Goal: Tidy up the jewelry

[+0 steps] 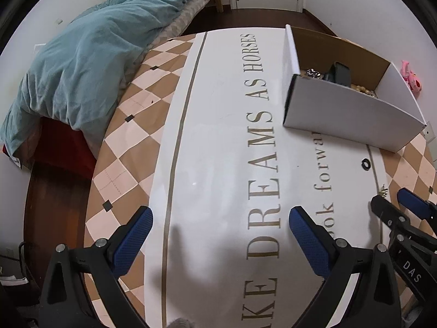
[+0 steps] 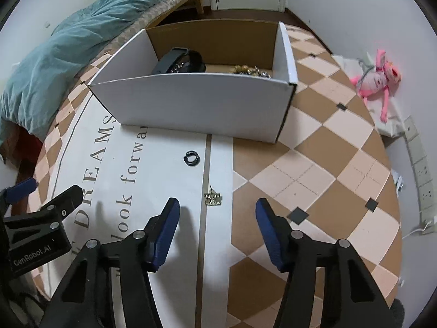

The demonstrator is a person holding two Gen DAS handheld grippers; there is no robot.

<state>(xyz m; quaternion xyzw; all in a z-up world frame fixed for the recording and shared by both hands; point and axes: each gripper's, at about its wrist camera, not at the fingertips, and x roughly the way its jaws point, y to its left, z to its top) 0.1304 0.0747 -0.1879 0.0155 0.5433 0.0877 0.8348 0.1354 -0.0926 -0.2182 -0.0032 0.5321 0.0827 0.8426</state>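
The white cardboard box (image 2: 196,104) stands on the desk (image 2: 314,147), open-topped, already holding a black band (image 2: 180,61) and beaded pieces (image 2: 250,70). It looks light and could slide if bumped.

The black ring (image 2: 190,158) lies on the white cloth between the box and my right fingers (image 2: 217,235); I judge it rigid, smooth and liable to skid.

The small gold earring (image 2: 213,199) lies just ahead of my right fingers, which are spread wide, empty and angled down. It looks light, thin and fragile, so I would pinch across its body.

My left fingers (image 1: 220,239) hover wide apart, empty, over the lettering.
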